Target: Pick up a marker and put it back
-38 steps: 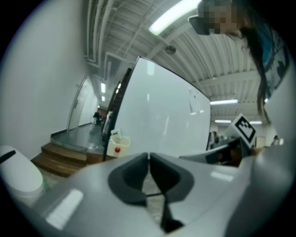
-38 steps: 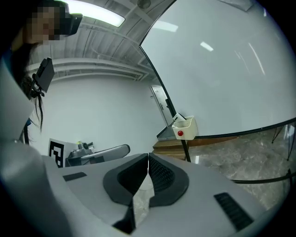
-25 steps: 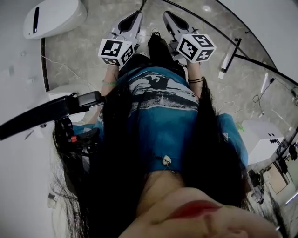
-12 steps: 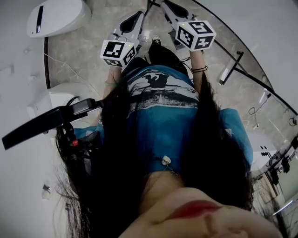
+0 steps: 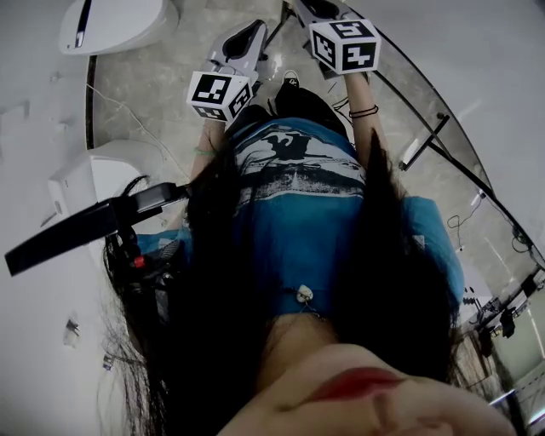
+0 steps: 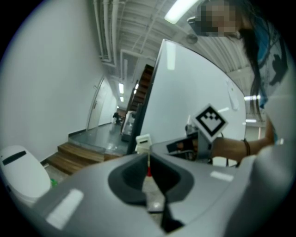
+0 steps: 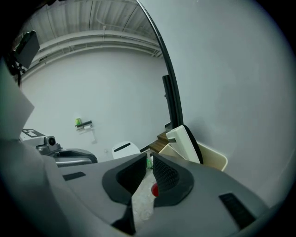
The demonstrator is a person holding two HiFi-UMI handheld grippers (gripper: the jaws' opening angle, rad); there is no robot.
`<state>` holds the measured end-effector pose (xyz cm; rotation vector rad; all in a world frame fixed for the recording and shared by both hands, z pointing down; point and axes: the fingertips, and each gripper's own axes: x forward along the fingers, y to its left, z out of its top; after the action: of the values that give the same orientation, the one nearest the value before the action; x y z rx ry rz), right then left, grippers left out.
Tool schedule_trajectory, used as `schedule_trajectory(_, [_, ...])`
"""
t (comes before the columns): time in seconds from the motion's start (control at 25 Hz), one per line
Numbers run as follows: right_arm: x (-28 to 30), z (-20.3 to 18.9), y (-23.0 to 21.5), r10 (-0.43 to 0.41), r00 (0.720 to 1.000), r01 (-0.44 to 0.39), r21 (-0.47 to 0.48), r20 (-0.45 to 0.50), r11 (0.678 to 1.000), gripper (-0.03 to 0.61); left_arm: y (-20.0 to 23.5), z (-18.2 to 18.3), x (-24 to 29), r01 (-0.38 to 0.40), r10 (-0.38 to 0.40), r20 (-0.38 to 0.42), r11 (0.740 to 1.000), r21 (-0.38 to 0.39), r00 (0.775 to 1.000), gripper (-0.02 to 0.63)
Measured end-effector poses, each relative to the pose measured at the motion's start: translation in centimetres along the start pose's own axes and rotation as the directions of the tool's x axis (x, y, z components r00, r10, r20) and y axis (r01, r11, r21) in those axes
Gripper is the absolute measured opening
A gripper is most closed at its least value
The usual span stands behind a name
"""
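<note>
The pale grey, marbled floor carries a rounded white unit with a dark slot and a white boxy cabinet. A thin white cable trails across the floor between them. Wooden steps rise near the rounded unit.

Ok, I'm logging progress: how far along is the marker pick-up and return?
Nothing looks done. The left gripper has its fingers shut on nothing; the right gripper has them a slit apart, empty. Both are held up before the person, facing white walls. No marker is clearly in view, so finding, picking up and returning it all remain.
</note>
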<state>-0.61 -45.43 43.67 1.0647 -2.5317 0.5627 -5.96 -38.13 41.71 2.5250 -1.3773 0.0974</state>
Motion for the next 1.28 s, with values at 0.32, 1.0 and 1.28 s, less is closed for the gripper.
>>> schedule_trajectory(0.32, [2.4, -0.9, 0.4, -0.037, 0.990, 0.003, -0.250, -0.134, 0.968, 0.096, 0.3, 0.0, 0.3, -0.004, 0.004, 0.003, 1.000, -0.007, 1.000, 0.002])
schedule_trajectory(1.0, [4.5, -3.2, -0.1, -0.154, 0.920, -0.008, -0.409, -0.361, 0.912, 0.095, 0.0, -0.1, 0.7, 0.009, -0.009, 0.005, 1.000, -0.008, 1.000, 0.002])
schedule_trajectory(1.28, [3.9, -2.7, -0.6, -0.144, 0.933, 0.014, -0.367, -0.330, 0.930, 0.089, 0.3, -0.2, 0.6, 0.000, 0.000, -0.001, 1.000, -0.011, 1.000, 0.002])
